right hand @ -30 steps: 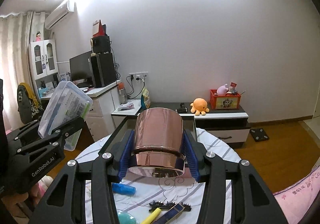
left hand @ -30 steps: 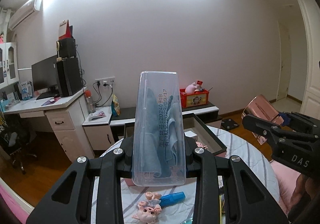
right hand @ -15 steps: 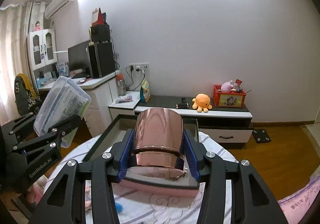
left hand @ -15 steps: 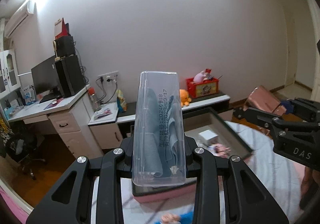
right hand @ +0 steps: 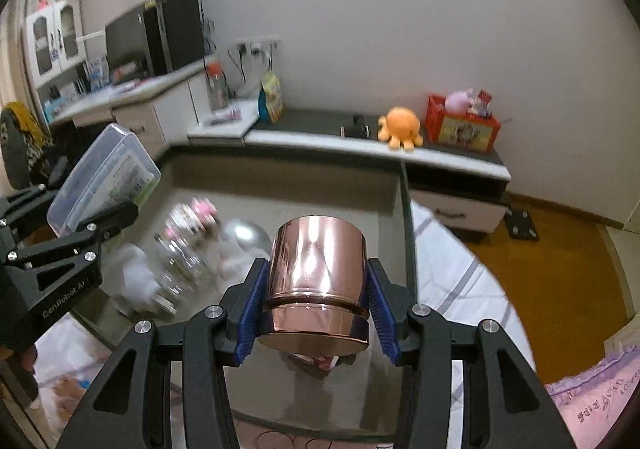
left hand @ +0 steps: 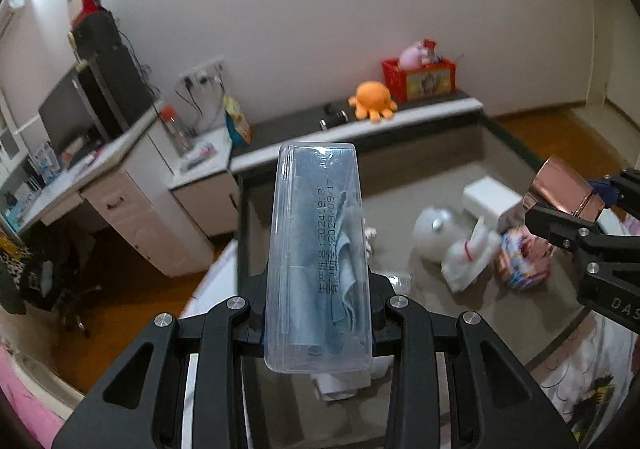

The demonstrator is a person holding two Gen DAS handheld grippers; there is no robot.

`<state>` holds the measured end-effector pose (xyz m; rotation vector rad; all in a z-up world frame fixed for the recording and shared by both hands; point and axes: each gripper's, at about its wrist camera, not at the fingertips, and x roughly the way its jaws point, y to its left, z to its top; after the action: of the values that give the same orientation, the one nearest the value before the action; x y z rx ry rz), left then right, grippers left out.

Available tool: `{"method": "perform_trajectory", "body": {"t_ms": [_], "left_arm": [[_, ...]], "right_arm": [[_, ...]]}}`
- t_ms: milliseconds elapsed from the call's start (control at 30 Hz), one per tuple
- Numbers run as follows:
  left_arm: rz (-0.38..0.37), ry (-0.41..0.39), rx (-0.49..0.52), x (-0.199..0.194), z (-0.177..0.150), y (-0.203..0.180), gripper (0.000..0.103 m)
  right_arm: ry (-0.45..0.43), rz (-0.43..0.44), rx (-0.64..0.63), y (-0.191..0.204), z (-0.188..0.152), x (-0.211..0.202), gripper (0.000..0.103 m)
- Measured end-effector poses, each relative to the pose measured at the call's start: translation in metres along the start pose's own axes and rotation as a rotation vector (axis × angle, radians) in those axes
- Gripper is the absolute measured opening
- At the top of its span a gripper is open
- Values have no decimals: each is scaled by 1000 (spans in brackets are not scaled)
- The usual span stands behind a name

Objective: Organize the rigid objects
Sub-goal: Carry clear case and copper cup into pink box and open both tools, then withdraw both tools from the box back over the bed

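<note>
Clamping clear case [left hand: 318,249], left gripper [left hand: 318,323]; copper cup [right hand: 316,277] between right gripper [right hand: 316,309] pads

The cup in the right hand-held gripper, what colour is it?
The cup is shiny rose-gold, copper-like metal; the right wrist view shows it best.

Home bedroom: desk [right hand: 132,97], plush octopus [right hand: 400,127]

The left gripper [left hand: 318,323] is clamping a clear case [left hand: 318,249], pointing downward over the box. The right gripper [right hand: 316,319] is gripping a copper cup [right hand: 316,281], angling down alongside it.
</note>
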<state>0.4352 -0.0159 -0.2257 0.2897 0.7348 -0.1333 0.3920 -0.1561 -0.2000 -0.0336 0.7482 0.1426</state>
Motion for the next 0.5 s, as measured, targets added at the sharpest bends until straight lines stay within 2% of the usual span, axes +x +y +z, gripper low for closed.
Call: {"method": "perform_trajectory", "body": {"t_ms": [167, 233, 300, 367, 433, 500], "left_arm": [[-2, 27, -4, 12, -3, 0, 35], [3, 26, -10, 12, -3, 0, 43], [-1, 14, -19, 6, -4, 1, 69], [13, -22, -25, -8, -4, 4, 85], [35, -86, -28, -31, -7, 6, 91], [42, -125, -50, -56, -12, 10, 100]], "right_arm": [[42, -25, 9, -10, -10, 13, 50], [30, -34, 12, -12, -11, 10, 50], [18, -39, 20, -14, -9, 2, 51], [-8, -32, 29, -15, -7, -8, 59], [-35, -27, 31, -13, -5, -24, 76], [-77, -17, 34, -11, -5, -44, 81]]}}
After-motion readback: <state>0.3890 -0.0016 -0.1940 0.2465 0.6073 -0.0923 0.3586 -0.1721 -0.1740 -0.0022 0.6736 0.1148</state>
